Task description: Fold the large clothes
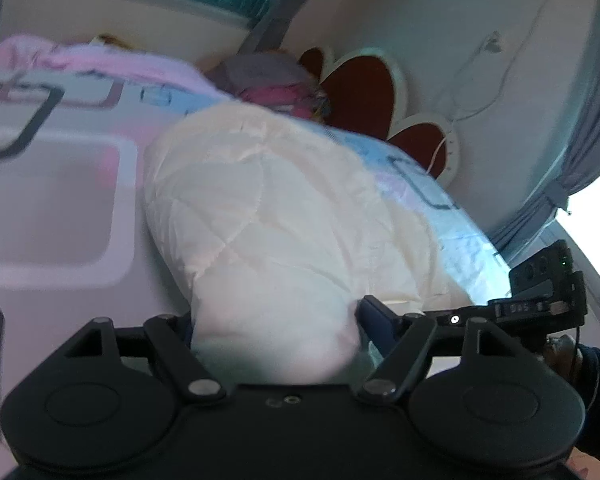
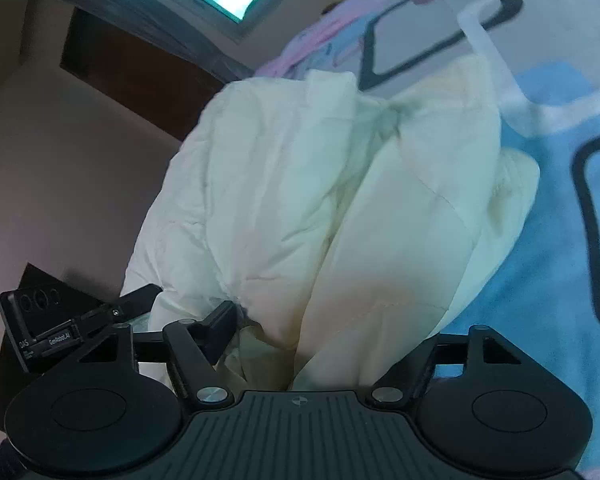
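A cream quilted padded jacket (image 1: 268,216) lies bunched on the bed. My left gripper (image 1: 276,332) is shut on a thick fold of it; the fabric fills the gap between the fingers and hides the fingertips. In the right wrist view the same jacket (image 2: 340,200) rises in puffy folds from my right gripper (image 2: 324,344), which is shut on its near edge. The right gripper's left finger (image 2: 220,328) shows; the other is buried in the fabric. The right gripper also shows at the edge of the left wrist view (image 1: 540,292).
The bed has a pink, white and blue sheet (image 1: 52,200) with dark square outlines. A heap of pink and grey clothes (image 1: 276,84) lies by the red heart-shaped headboard (image 1: 364,84). A grey curtain (image 1: 592,120) hangs right. A dark wardrobe (image 2: 140,64) stands beyond the bed.
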Motion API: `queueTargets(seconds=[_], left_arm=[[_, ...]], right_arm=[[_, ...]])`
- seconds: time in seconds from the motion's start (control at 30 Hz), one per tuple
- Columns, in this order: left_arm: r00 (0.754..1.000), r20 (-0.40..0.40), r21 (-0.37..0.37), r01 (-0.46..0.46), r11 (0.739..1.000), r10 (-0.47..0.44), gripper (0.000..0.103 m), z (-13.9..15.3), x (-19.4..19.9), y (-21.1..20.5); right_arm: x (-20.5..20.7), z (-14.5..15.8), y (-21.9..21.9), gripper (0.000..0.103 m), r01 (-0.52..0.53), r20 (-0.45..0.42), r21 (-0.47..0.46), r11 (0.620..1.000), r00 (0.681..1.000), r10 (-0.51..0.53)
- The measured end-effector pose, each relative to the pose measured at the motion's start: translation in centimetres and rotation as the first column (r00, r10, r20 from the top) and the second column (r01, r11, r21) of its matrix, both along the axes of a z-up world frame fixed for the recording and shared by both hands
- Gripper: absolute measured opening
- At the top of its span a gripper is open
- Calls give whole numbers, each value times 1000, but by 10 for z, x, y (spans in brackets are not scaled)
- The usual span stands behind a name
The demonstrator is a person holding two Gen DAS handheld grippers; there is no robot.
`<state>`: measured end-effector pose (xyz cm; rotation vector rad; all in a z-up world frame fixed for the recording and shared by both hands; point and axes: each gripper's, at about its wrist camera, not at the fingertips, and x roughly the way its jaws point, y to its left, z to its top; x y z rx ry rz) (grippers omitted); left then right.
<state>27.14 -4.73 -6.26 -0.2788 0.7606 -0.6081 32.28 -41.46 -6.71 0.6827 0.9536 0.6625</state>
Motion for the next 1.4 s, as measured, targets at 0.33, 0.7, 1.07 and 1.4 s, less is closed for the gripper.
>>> queueTargets(seconds=[0.33, 0.7, 1.07, 1.4], left_arm=[[996, 90, -22, -18, 1000, 20, 74, 32, -1, 54], [964, 67, -10, -257, 966, 257, 75, 24, 7, 212], [923, -77, 42, -375, 926, 377, 90, -49, -19, 283], [869, 52, 32, -495, 869, 493, 78, 3, -39, 334]], right_arm=[[18, 42, 81, 70, -54, 115, -38, 998, 992, 58], [81, 40, 292, 70, -251, 165, -97, 963, 950, 264], [78, -43, 364, 80, -252, -5, -133, 958, 967, 254], [54, 26, 288, 73, 21, 192, -268, 963, 981, 32]])
